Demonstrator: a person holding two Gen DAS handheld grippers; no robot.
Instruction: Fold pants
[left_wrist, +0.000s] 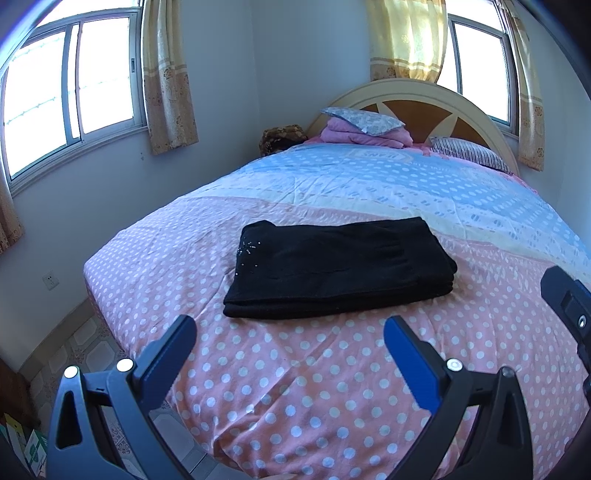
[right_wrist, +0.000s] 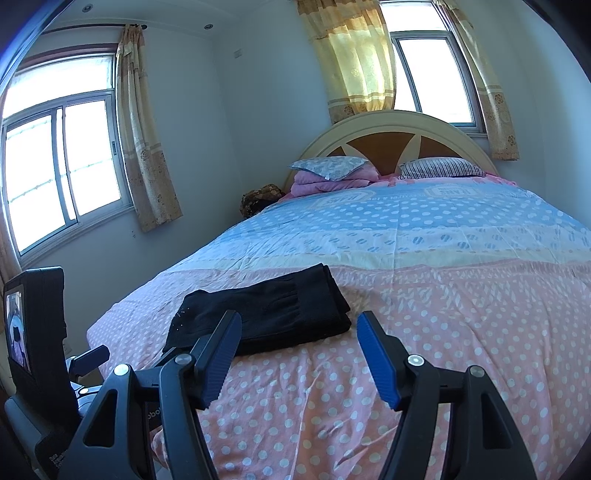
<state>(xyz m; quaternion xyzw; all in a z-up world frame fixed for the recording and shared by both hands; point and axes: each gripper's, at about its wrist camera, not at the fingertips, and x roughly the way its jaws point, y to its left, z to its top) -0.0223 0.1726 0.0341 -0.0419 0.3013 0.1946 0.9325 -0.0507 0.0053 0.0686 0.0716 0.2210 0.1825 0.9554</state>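
Nearest the lens, the left gripper (left_wrist: 290, 332) hangs with its fingers (left_wrist: 406, 354) spread wide and nothing between them, short of the black pants (left_wrist: 340, 267). These lie as a flat folded stack on the pink, dotted end of the bed (left_wrist: 295, 387), well away from the pillows (left_wrist: 364, 118) by the headboard (left_wrist: 417, 92). In the right wrist view the right gripper (right_wrist: 295, 354) is likewise parted and empty, its near finger overlapping the pants' front edge in the picture — whether it touches the cloth I cannot tell. I judge the fabric soft, limp and light, likely to sag and slide apart unless all layers are pinched together at a corner or a folded edge. Only the left view shows the small shiny studs (left_wrist: 248, 248) at the stack's left end and its layered front edge; only the right view shows the small screen (right_wrist: 16, 328) on the other rig, left of the pants.
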